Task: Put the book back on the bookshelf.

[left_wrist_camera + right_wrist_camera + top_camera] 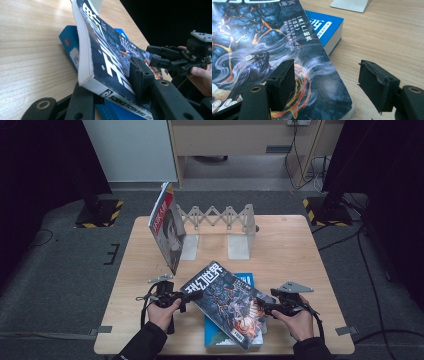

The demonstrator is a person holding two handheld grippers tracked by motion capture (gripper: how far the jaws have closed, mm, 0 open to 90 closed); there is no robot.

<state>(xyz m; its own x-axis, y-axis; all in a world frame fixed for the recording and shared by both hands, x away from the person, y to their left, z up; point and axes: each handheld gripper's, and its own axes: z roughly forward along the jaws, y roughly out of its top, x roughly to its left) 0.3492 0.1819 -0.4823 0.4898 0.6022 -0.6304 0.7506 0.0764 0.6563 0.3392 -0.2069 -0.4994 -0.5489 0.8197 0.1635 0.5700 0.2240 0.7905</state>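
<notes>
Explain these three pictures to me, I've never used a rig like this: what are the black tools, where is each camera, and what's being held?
A person sits at a wooden table with a hand-held two-jaw gripper in each hand. The high view looks down from above; the other two pictures come from cameras riding on the grippers, looking along their black jaws.

The left gripper is clamped on the spine edge of a dark magazine, tilting it up off a blue book that lies flat beneath. The right gripper is open, one jaw over the magazine's cover, the other over bare table, not squeezing anything.

At the back stands a white expanding book rack, with another magazine leaning upright at its left end.
</notes>
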